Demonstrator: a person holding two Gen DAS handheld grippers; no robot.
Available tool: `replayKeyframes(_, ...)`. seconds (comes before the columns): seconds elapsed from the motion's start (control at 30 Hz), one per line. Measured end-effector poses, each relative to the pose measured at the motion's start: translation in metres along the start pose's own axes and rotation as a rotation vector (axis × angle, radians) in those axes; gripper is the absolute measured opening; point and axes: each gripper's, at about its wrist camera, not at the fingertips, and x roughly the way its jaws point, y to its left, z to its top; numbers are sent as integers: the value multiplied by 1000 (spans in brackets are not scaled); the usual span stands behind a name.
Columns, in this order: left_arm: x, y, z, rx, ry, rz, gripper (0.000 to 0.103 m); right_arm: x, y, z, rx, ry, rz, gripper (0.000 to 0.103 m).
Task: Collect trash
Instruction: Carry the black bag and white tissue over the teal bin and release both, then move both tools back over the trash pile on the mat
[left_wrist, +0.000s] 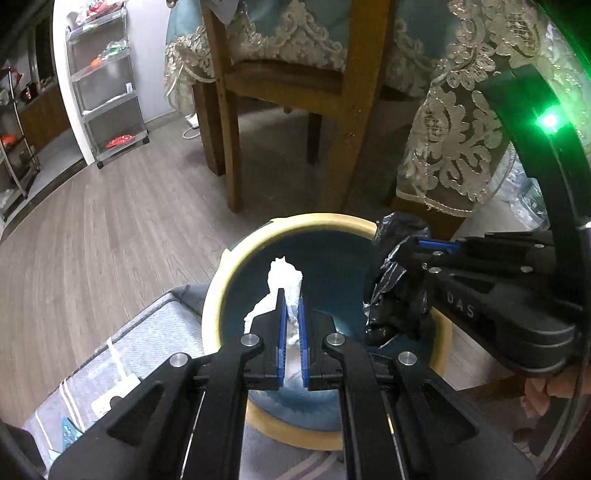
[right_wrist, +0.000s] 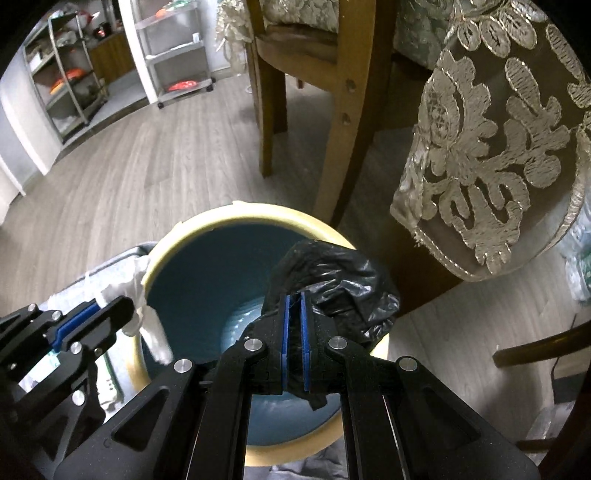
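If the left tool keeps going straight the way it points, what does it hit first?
Probably the blue inner wall of the bin. The left tool, shut on a white tissue, points down into the open mouth; the tissue would touch first. Depth is unclear.

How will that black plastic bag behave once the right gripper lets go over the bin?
The black plastic bag looks thin, crinkled and floppy, so it will likely sag and partly unfurl. Probably very light, so it may catch on the bin rim. The right gripper pinches only a fold; the film could cling to the pads.

White tissue, black bag, teal bin
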Motion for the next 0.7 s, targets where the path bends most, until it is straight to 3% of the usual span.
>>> replayKeyframes(0.13, 3, 4, 1, -14, 8, 6, 13, -1, -2, 0, 14, -4, 14, 13)
replayKeyframes(0.2, -1, 8, -1, -27, 3, 17, 38, -3, -3, 1, 21, -9, 31, 21)
replayKeyframes(0.3, -13, 16, -4, -50, -24, 32, 47, -9, -1, 3, 25, -28, 55, 28)
replayKeyframes(0.33, -19, 19, -5, -59, -28, 39, 48, -9, -1, 3, 27, -30, 62, 34)
replayKeyframes(0.37, -24, 22, -6, -66, -31, 50, 53, -11, -2, 4, 32, -34, 69, 48)
replayKeyframes(0.43, -39, 30, -8, -80, -47, 70, 59, -18, -5, 4, 48, -54, 71, 64)
replayKeyframes(0.57, -75, 46, -15, -111, -89, 109, 75, -32, -14, 0, 110, -71, 86, 88)
replayKeyframes(0.7, -116, 61, -26, -132, -121, 149, 83, -49, -16, -10, 170, -65, 91, 93)
